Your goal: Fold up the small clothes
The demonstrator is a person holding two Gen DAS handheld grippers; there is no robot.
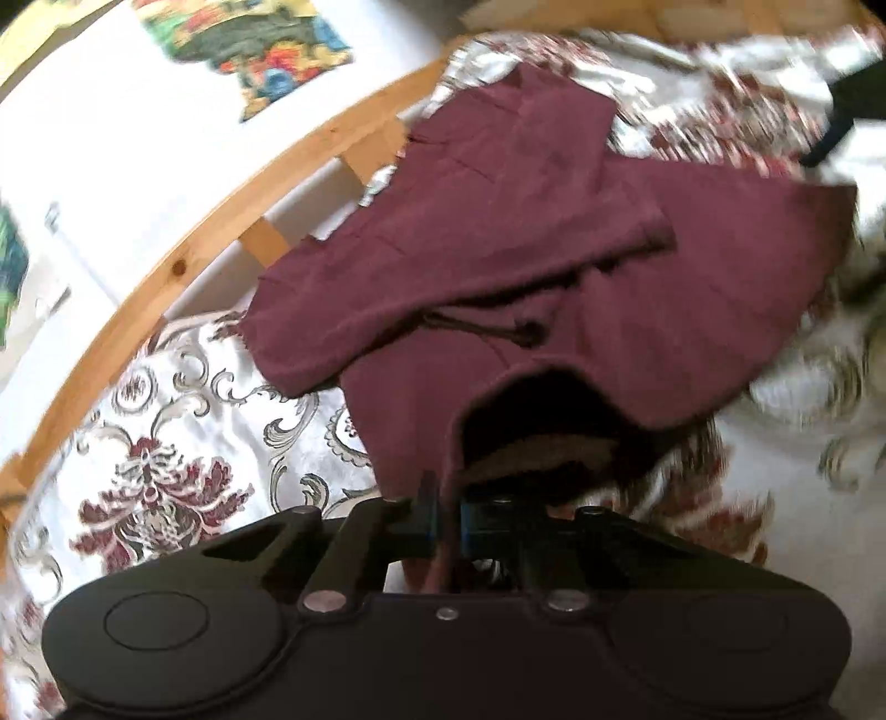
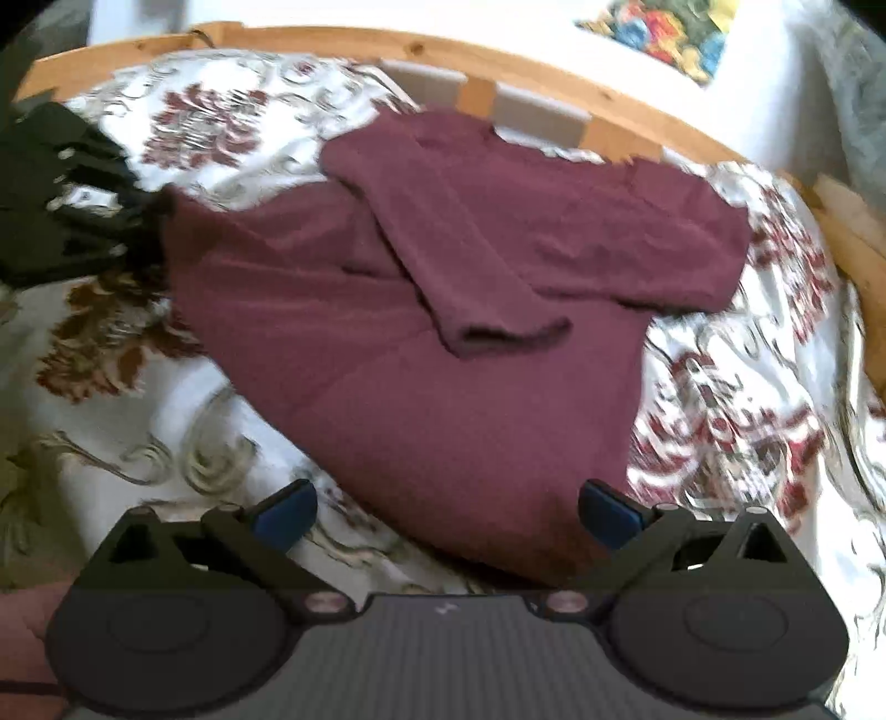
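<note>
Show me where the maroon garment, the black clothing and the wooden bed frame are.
maroon garment (image 2: 443,399): right wrist view, on the flat body of the fabric.
black clothing (image 2: 61,188): right wrist view, middle of the dark heap at left.
wooden bed frame (image 1: 183,266): left wrist view, on the curved pine rail.

Bed: pine-wood slatted frame (image 2: 343,41), covered by a white satin bedspread (image 2: 775,399) with dark-red floral and grey scroll print. Lying directly on the bedspread: one maroon knit long-sleeved hooded top (image 2: 454,387), spread across the middle, one sleeve folded over its body. Against the top's left edge in the right wrist view: one crumpled black garment (image 2: 61,188), blurred.
</note>
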